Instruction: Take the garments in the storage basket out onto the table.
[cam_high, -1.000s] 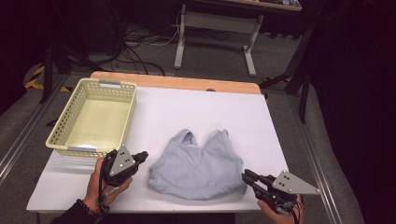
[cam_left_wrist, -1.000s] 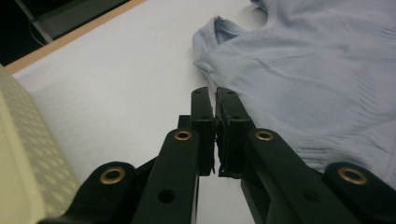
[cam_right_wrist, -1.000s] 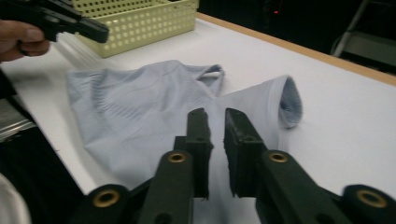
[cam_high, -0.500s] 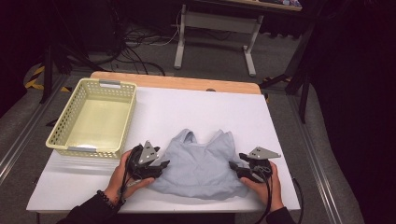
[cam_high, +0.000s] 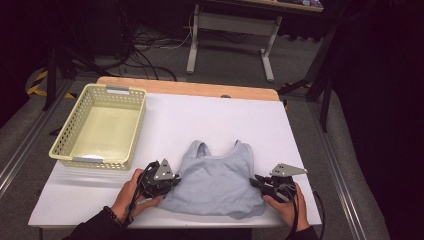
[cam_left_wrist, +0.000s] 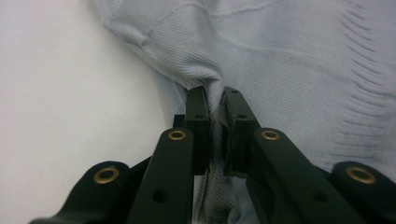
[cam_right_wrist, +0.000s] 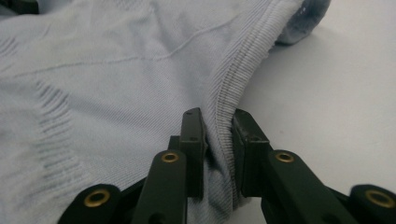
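Note:
A light blue sleeveless knit top (cam_high: 217, 180) lies flat near the front of the white table (cam_high: 210, 120), straps pointing away from me. My left gripper (cam_high: 172, 181) sits at its left edge; its jaws have just been closing and now pinch a fold of the top (cam_left_wrist: 280, 60) between the pads (cam_left_wrist: 198, 126). At the top's right edge, my right gripper (cam_high: 255, 182) has also just closed, and it clamps the ribbed hem (cam_right_wrist: 236, 88) of the top (cam_right_wrist: 116, 70). In each gripper's own view, my left gripper (cam_left_wrist: 214, 95) and right gripper (cam_right_wrist: 215, 119) hold cloth bunched between the fingertips.
A pale yellow plastic basket (cam_high: 135, 130) stands on the table's left half, nothing visible inside it. The table's front edge runs just under both hands. A wooden strip (cam_high: 190, 87) borders the far edge, with desk legs and cables on the floor beyond.
Both hands moved inward from the table's front corners to the sides of the top. The jaws opened on the way and have now closed on the cloth.

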